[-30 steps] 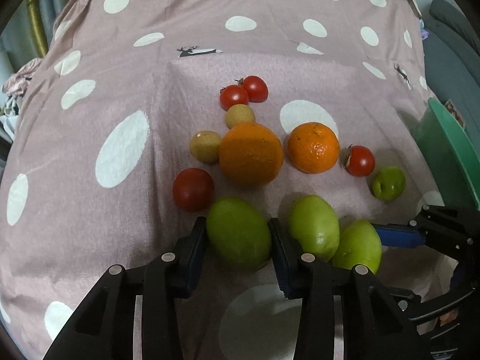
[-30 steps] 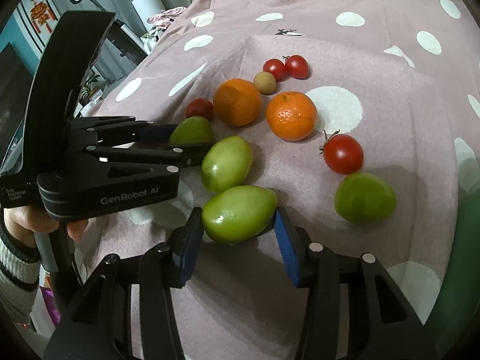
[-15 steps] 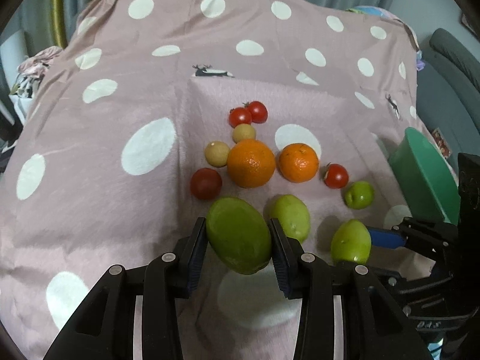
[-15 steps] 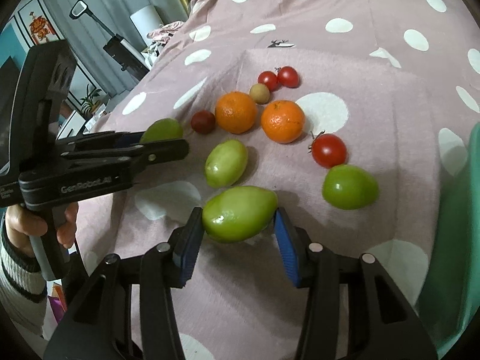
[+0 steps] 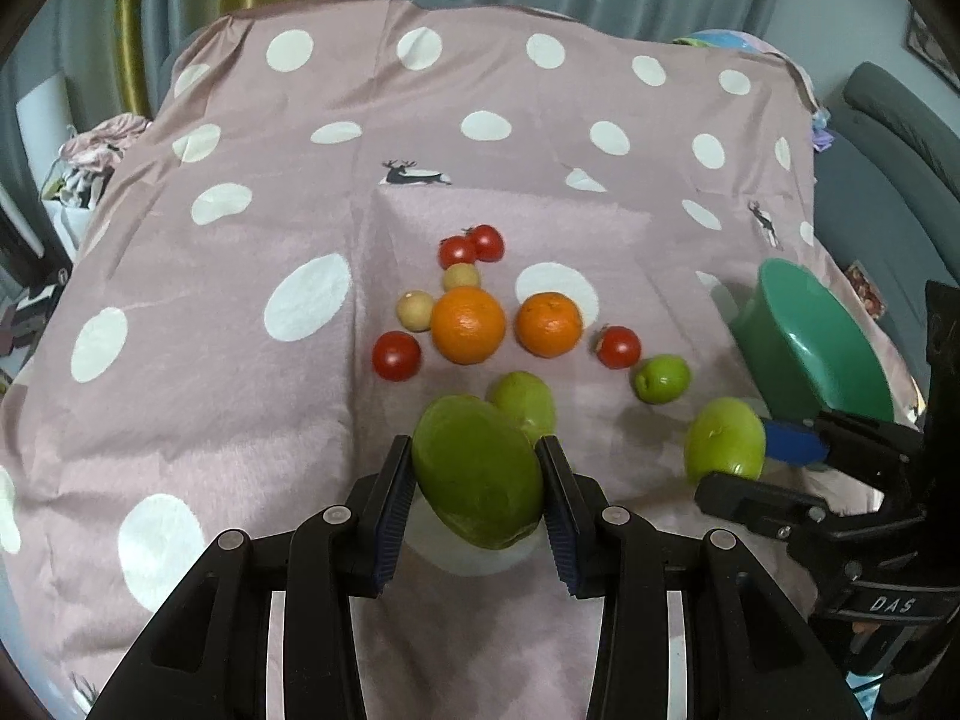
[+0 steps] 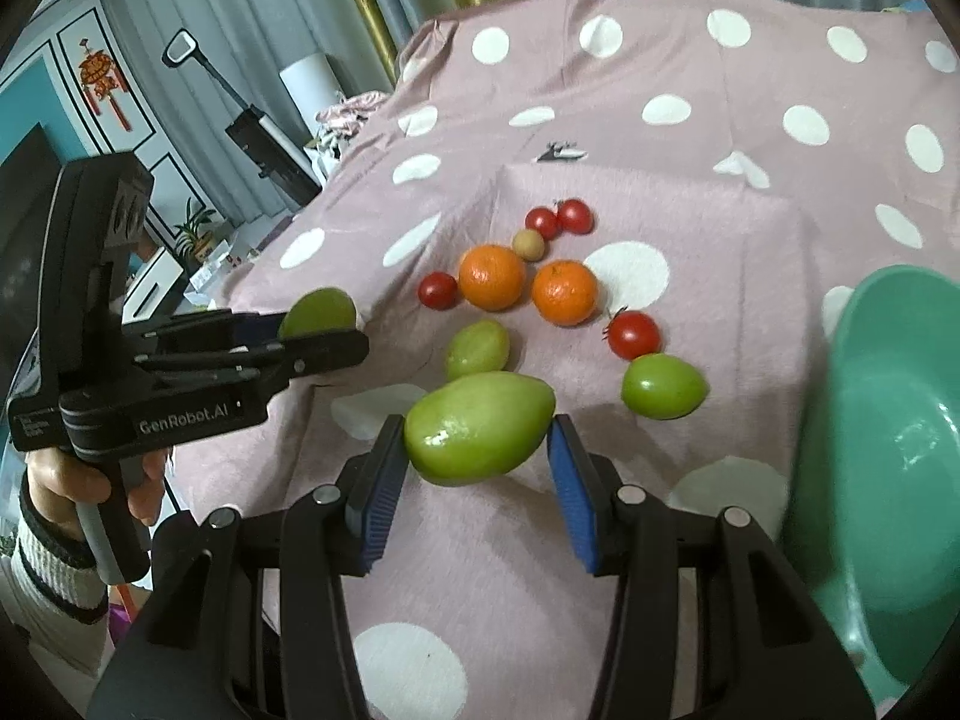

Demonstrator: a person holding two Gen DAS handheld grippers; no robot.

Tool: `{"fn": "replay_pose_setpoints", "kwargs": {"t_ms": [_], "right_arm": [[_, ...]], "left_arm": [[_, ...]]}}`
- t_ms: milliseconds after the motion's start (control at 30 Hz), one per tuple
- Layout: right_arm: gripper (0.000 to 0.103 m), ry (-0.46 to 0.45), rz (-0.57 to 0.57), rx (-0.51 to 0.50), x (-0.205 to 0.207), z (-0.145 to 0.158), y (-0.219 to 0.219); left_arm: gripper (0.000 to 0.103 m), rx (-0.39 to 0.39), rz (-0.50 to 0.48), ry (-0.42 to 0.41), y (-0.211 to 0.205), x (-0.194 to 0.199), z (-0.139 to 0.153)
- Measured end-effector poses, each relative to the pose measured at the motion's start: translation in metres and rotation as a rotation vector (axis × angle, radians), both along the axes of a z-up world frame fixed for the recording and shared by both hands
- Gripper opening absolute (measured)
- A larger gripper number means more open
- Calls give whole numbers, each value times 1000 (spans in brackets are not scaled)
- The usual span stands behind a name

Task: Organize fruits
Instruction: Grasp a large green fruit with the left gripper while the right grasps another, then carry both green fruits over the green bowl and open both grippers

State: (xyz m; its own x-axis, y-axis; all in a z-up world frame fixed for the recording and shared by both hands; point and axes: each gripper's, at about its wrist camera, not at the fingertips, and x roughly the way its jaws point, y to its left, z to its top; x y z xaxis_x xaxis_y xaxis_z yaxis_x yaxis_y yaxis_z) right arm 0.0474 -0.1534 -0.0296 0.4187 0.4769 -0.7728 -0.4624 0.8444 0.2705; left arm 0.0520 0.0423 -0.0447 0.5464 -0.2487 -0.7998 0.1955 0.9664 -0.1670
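A: Left wrist view, status?
B: My left gripper (image 5: 477, 474) clamps a green mango (image 5: 477, 471) above the cloth's (image 5: 180, 312) near edge.
A: Right?
B: My right gripper (image 6: 477, 441) grips another mango (image 6: 477, 426), lifted beside the green bowl (image 6: 888, 420).

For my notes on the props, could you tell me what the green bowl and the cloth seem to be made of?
Green bowl: probably plastic, smooth and glossy, with soft highlights inside. Cloth: fabric, matte and slightly fuzzy, creased, printed with white dots.
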Motion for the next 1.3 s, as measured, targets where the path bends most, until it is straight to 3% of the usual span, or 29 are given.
{"fn": "replay_pose_setpoints", "kwargs": {"t_ms": [633, 1300], "right_arm": [[47, -102, -123, 37, -23, 33, -55], [47, -151, -317, 52, -30, 43, -133]], "left_arm": [[41, 13, -81, -70, -51, -19, 32], [41, -10, -277, -104, -138, 5, 49]]}}
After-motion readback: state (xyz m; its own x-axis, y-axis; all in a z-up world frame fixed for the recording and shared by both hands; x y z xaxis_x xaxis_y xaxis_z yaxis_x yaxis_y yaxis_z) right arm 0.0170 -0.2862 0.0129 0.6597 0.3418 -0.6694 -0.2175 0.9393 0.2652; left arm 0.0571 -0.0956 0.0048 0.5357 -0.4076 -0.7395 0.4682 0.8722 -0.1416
